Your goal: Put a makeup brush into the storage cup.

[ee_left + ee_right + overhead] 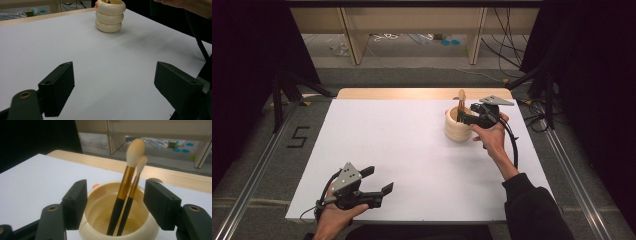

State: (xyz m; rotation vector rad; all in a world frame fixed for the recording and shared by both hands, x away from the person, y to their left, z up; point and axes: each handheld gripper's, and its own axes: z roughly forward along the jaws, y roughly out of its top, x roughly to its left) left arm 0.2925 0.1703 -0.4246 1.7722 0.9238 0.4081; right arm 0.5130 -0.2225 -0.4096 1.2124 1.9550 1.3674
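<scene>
Brushes, two of them, stand leaning in a cream ribbed cup at the upper right of the high view, on the white worktop. In the right gripper view the larger one has a gold ferrule, a black handle and a pale fluffy head; the smaller one rests against it. They look light and stiff in the handle, soft at the tips, so I would take hold at the ferrule or upper handle, not at the bristles. The smooth handles may slip or twist in a loose pinch. The cup looks otherwise empty, glossy inside; a small orange thing sits at its far rim, too small to tell.

The right tool is wide open, its jaws either side of the brushes above the cup, holding nothing. The left tool hovers at the lower left of the high view, well apart from the cup, jaws also spread wide and empty.
</scene>
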